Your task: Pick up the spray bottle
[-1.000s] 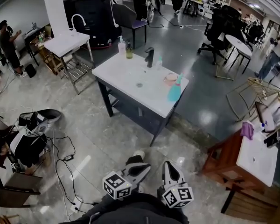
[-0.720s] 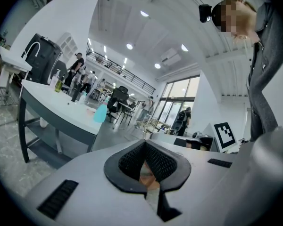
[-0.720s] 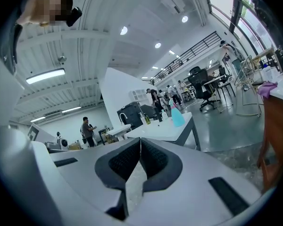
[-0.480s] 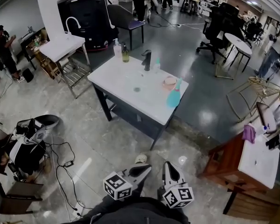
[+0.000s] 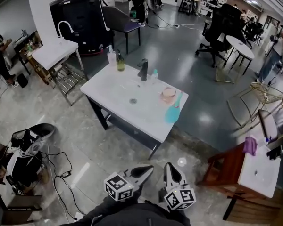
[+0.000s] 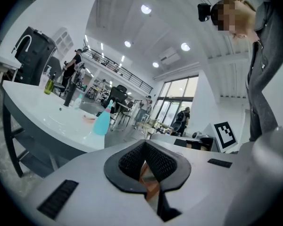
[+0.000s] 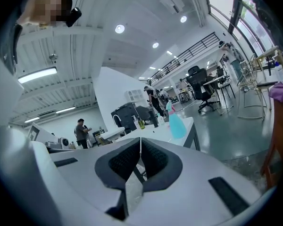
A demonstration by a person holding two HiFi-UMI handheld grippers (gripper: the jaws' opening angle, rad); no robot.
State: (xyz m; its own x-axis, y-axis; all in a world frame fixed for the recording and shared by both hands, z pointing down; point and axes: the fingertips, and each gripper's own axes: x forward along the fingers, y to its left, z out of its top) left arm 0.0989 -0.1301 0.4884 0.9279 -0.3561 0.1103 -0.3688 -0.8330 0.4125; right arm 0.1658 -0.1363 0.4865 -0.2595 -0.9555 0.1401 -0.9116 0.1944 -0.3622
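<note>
The turquoise spray bottle with a pink nozzle stands at the near right corner of the white sink table. It also shows far ahead in the left gripper view and in the right gripper view. My left gripper and right gripper hang side by side low in the head view, well short of the table. Both have their jaws pressed together with nothing between them.
On the table are a black faucet, soap bottles and a pink dish. A wooden stand with a white top is at the right. Cables and bags lie at the left. Chairs and people are far behind.
The table and spray bottle have drawn nearer and shifted lower in the head view as I walk toward them. Both grippers keep their place low in the view, still shut.
</note>
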